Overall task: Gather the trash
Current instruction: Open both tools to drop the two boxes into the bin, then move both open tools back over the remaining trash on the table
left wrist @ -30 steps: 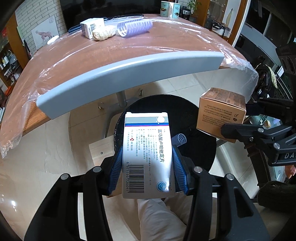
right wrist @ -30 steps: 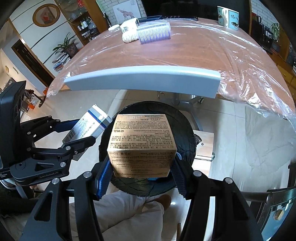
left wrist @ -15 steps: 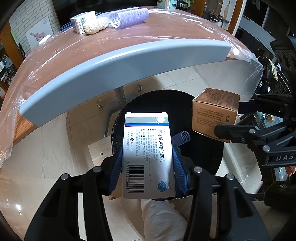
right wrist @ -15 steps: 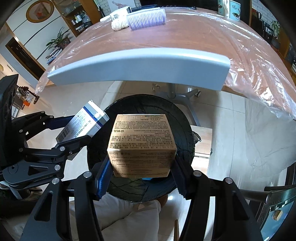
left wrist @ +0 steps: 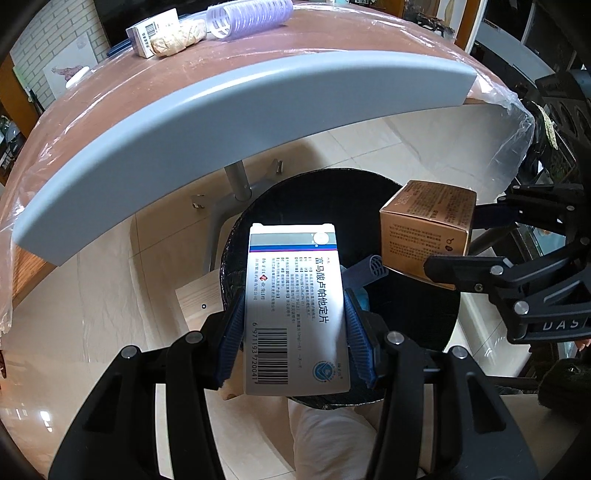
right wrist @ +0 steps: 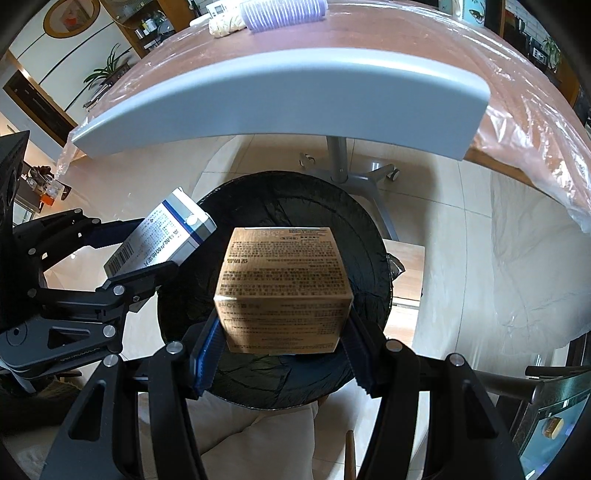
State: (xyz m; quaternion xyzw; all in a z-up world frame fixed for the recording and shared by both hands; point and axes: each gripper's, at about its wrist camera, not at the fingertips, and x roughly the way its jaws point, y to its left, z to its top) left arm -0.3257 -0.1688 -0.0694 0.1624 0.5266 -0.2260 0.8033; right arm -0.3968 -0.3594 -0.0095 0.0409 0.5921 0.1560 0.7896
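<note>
My left gripper [left wrist: 295, 332] is shut on a white medicine box [left wrist: 295, 310] with a barcode, held over the black-lined trash bin [left wrist: 317, 192] on the floor. My right gripper [right wrist: 282, 332] is shut on a brown cardboard box [right wrist: 282, 288], also above the bin [right wrist: 280, 192]. In the left wrist view the brown box [left wrist: 428, 229] hangs at the right over the bin. In the right wrist view the medicine box [right wrist: 162, 232] is at the left over the bin's rim. A purple hair roller [left wrist: 369, 267] lies inside the bin.
The table [left wrist: 184, 85], covered in clear plastic with a grey front edge [left wrist: 221, 122], stands beyond the bin. On its far side lie a small white box [left wrist: 151, 31], a wad of paper [left wrist: 179, 37] and a purple roller pack [left wrist: 247, 14]. A wooden block [left wrist: 197, 299] sits beside the bin.
Both grippers have moved forward and lower toward the bin, still holding their boxes. The table edge now looms larger and the two boxes are closer together.
</note>
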